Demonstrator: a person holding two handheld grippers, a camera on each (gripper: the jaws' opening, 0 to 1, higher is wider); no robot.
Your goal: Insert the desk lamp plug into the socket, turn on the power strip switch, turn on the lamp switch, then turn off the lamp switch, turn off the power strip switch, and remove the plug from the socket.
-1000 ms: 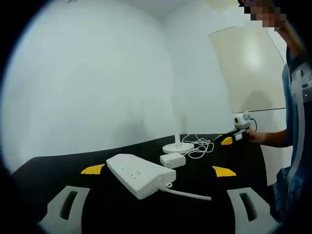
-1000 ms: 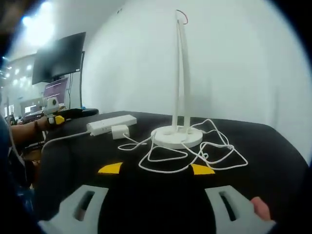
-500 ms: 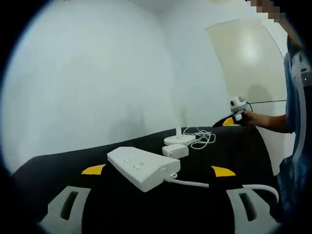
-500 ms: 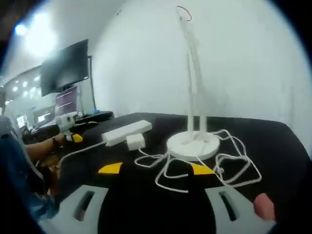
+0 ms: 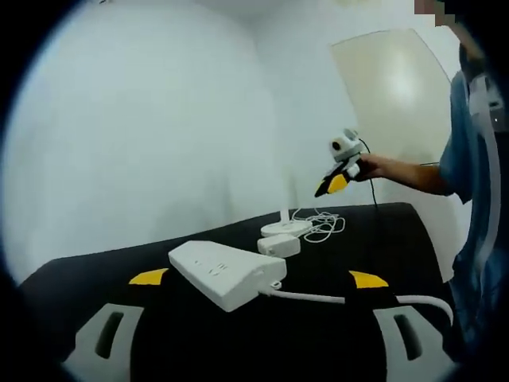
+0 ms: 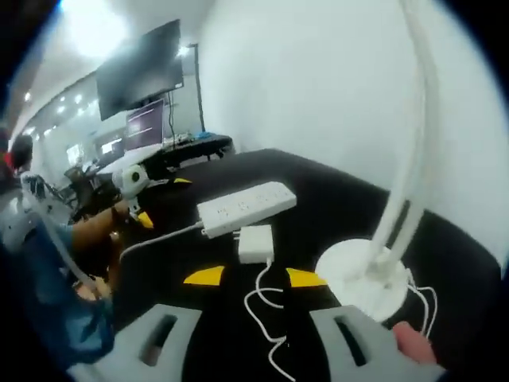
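Raised since before, right tongs [image 5: 332, 184] hover over the lamp [image 6: 367, 278]; both tongs wide.

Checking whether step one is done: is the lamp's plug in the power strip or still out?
Out. The white plug lies on the black table beside the power strip, apart from its sockets.

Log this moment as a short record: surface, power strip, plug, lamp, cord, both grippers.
surface: black table
power strip: white rectangular power strip, sockets up, nothing plugged in, own cable leaving one end
plug: white square adapter plug lying on the table beside the strip
lamp: white desk lamp with round base, standing upright
cord: thin white lamp cord loose on the table
left gripper: jaws open, empty, facing the strip
right gripper: jaws open, empty, near the lamp base
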